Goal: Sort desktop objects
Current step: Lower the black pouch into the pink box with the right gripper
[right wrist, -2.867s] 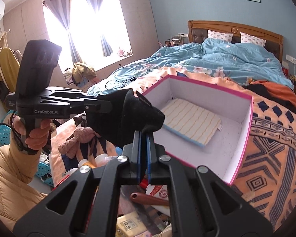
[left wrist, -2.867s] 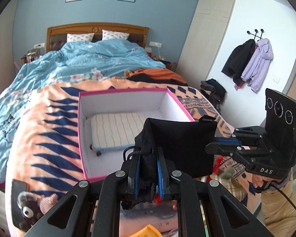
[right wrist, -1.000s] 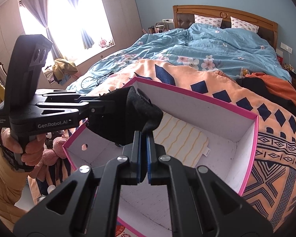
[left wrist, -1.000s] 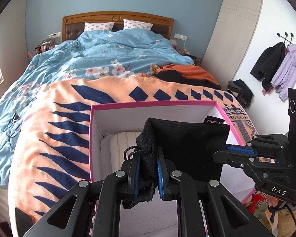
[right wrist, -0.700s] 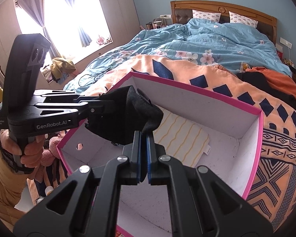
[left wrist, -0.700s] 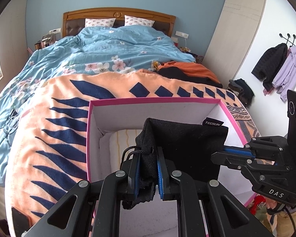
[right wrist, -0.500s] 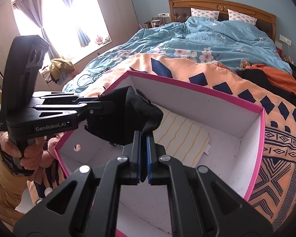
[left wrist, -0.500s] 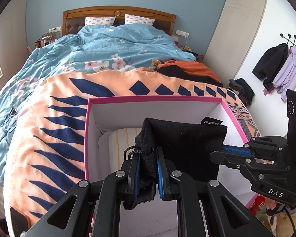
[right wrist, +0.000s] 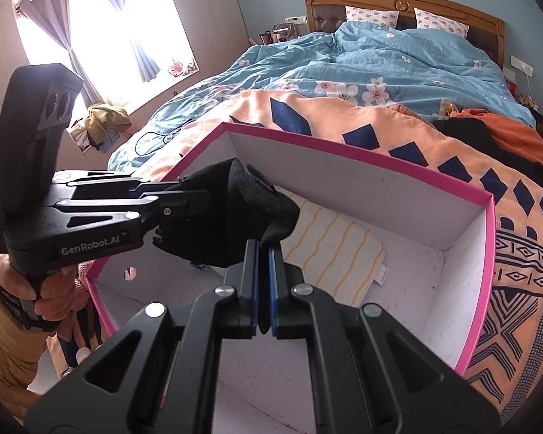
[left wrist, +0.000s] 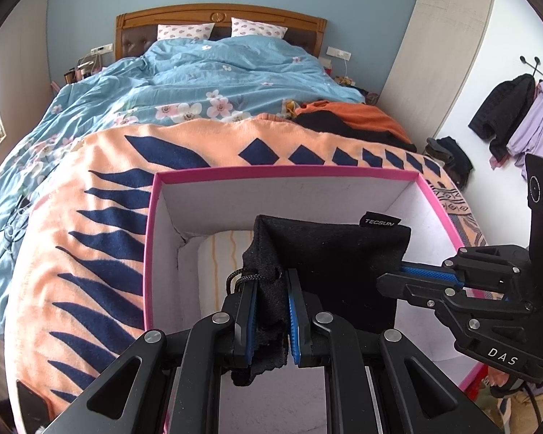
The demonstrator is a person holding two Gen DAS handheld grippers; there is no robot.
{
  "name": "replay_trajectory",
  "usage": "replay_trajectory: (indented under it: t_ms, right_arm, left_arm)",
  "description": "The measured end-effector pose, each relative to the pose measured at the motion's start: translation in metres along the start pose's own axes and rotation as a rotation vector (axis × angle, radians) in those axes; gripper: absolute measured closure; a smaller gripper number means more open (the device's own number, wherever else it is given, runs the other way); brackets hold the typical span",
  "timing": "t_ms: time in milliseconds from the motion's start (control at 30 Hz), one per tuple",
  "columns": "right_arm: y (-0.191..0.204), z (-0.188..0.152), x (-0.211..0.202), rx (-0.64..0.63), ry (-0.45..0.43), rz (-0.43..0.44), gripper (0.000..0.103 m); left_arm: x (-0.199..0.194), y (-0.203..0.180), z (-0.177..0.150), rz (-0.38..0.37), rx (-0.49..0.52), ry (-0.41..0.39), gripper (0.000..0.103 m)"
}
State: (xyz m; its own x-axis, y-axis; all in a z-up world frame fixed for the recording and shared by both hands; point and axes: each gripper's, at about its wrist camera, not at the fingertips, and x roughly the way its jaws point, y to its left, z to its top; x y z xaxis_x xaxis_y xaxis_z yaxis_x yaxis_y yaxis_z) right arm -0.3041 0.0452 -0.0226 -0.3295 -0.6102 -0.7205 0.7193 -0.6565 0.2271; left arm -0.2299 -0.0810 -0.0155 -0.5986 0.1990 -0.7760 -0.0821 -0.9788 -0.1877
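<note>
Daylight fills the room, bright and even. In the right wrist view the window [right wrist: 101, 36] at ten o'clock is blown out to white glare, washing the curtains. Both views bend strongly at the edges, with black corners. Focus is sharp throughout, no motion blur. The box [left wrist: 155, 238] interior holds soft shadow under the black pouch [left wrist: 336, 253].

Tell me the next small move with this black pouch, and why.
Probably lower the pouch a little further into the pink box: both grippers, left and right, grip it above the box floor, beside the striped pad.
</note>
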Motion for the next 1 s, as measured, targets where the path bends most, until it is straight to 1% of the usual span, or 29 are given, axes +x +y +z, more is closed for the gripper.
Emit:
replay_trajectory:
  t_ms: [200, 500, 667, 867, 933, 1000]
  right_arm:
    - [-0.006, 0.001, 0.008, 0.011, 0.021, -0.008, 0.097]
    - [-0.011, 0.004, 0.021, 0.022, 0.05, -0.046, 0.097]
    - [-0.013, 0.008, 0.028, 0.03, 0.085, -0.067, 0.097]
    - [-0.019, 0.012, 0.037, 0.053, 0.133, -0.097, 0.097]
    - [-0.021, 0.014, 0.037, 0.053, 0.135, -0.114, 0.097]
    - [-0.024, 0.015, 0.04, 0.06, 0.146, -0.134, 0.095]
  left_arm:
    - [0.008, 0.0, 0.001, 0.009, -0.001, 0.015, 0.09]
    - [0.023, 0.002, 0.004, 0.036, -0.004, 0.05, 0.09]
    - [0.024, 0.005, 0.006, 0.052, -0.019, 0.063, 0.09]
    - [0.026, 0.013, 0.008, 0.056, -0.057, 0.077, 0.086]
    - [0.025, 0.015, 0.008, 0.059, -0.066, 0.076, 0.081]
    - [0.025, 0.017, 0.009, 0.064, -0.071, 0.07, 0.081]
